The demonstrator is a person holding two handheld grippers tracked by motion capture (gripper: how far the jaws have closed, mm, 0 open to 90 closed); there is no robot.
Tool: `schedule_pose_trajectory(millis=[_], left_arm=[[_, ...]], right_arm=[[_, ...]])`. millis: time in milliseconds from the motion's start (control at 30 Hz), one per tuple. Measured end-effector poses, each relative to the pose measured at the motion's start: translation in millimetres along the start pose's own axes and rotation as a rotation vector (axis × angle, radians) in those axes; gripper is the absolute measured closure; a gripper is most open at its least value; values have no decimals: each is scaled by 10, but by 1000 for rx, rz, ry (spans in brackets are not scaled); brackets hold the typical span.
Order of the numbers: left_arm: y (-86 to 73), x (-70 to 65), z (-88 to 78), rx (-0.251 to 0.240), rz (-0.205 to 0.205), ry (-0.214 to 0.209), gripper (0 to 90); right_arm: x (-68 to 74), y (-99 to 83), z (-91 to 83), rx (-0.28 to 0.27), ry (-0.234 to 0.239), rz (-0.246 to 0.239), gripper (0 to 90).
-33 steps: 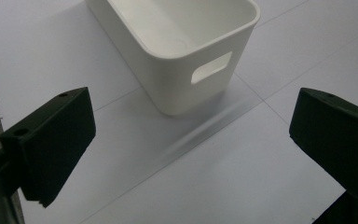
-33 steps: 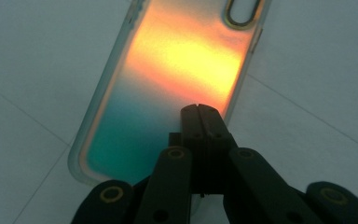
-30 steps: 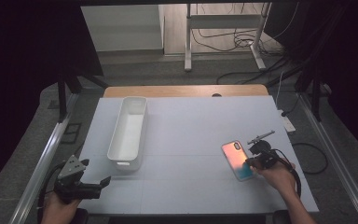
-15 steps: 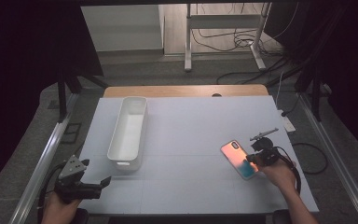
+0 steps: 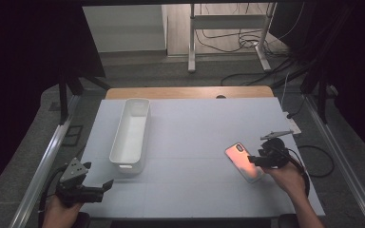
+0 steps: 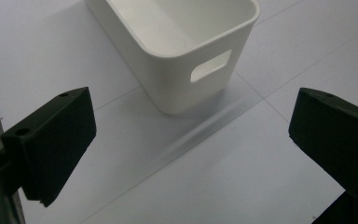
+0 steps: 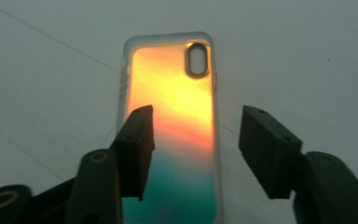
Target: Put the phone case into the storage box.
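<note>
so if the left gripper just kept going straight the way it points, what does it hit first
Most likely the white bin: its near end with the handle slot sits dead ahead between the open fingers of the left gripper, though depth is hard to judge.

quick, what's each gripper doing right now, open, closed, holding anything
Left gripper: open, holding nothing.
Right gripper: jaws have just been opening; open over the phone case, not gripping it.

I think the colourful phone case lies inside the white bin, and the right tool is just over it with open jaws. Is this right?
Not quite. The phone case lies on the table, well apart from the white bin, as the high view shows. The rest holds: the right tool is just over it; its jaws have just been opening and stand apart.
</note>
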State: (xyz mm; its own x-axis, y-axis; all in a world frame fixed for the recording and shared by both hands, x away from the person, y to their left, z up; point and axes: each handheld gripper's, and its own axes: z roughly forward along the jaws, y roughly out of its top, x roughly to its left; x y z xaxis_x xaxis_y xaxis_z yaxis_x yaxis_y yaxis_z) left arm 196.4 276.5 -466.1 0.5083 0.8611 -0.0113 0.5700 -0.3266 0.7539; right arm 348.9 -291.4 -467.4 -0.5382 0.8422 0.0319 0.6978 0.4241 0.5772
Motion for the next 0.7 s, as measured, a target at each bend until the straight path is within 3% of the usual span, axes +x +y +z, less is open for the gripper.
schedule_pose_trajectory(millis=[200, 267, 300, 367, 533, 700], left_arm=[[0, -1, 1, 1, 2, -1, 15], [1, -1, 1, 2, 2, -1, 15], [1, -1, 1, 2, 2, -2, 15], [0, 0, 1, 1, 2, -2, 15], [1, 0, 2, 2, 2, -2, 15], [2, 0, 3, 3, 3, -3, 15]], right_arm=[[-51, -11, -2, -34, -34, 19, 123], [-49, -15, 0, -38, -39, 21, 90], [-51, -24, 20, -41, -32, 35, 12], [-51, -36, 48, -30, -8, 31, 0], [-47, -55, 76, -37, -3, 23, 0], [-36, -65, 94, -40, -22, -6, 0]])
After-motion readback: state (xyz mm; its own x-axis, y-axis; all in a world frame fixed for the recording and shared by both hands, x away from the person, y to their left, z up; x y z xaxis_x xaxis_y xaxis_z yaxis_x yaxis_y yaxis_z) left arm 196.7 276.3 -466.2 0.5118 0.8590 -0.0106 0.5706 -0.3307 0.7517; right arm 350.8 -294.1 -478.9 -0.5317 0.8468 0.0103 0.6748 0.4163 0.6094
